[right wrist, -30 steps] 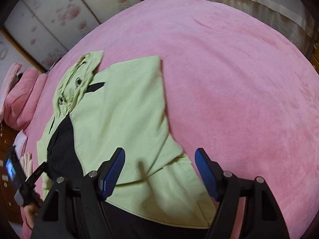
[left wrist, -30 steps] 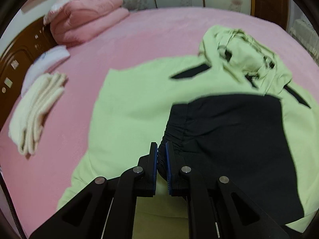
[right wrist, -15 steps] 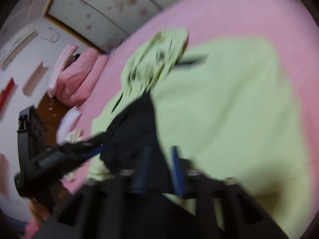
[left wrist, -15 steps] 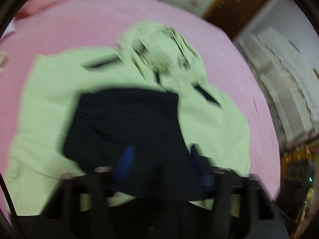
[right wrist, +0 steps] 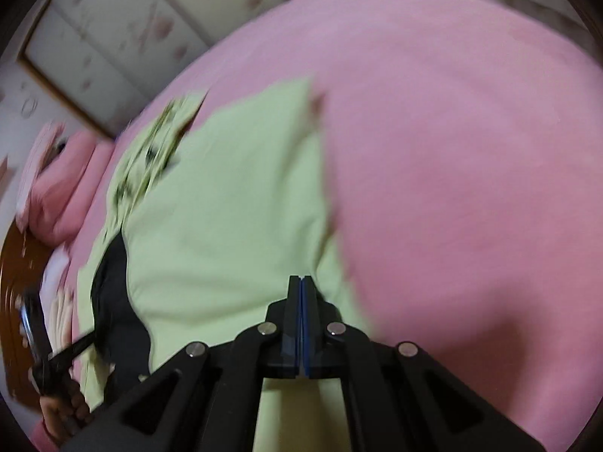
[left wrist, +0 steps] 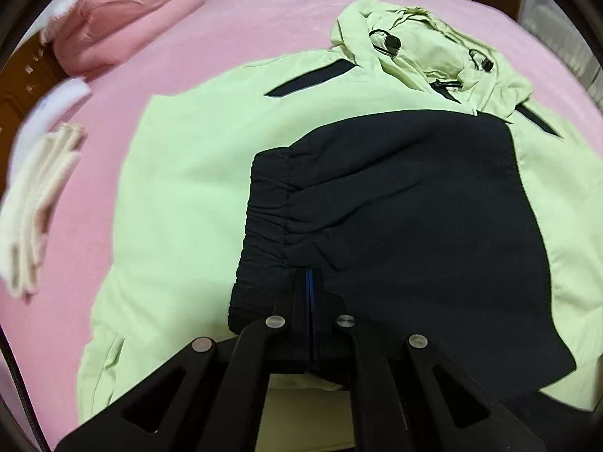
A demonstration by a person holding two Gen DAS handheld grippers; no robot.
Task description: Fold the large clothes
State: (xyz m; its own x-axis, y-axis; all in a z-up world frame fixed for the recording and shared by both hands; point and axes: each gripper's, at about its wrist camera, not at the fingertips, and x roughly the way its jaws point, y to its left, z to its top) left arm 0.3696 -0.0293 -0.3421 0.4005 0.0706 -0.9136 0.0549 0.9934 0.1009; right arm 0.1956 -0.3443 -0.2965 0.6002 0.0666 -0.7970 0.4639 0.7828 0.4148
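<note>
A big light green jacket (left wrist: 188,196) lies flat on a pink bed (left wrist: 264,19). Its hood (left wrist: 418,49) is bunched up at the far end, well past the fingers. A black panel (left wrist: 414,207) lies folded over the middle of the jacket, with a gathered edge on its left side.

The left gripper (left wrist: 309,278) has its two fingers pressed tight together. Their tips are right at the near edge of the black panel. I cannot tell if any cloth is caught between them.

The right gripper (right wrist: 300,286) also has its fingers pressed together, above the near part of the green jacket (right wrist: 226,207). This view is blurry, so I cannot tell if it holds cloth.

Far off to the left of the left fingers sit pink pillows (left wrist: 120,11) and a stack of cream towels (left wrist: 37,203).
</note>
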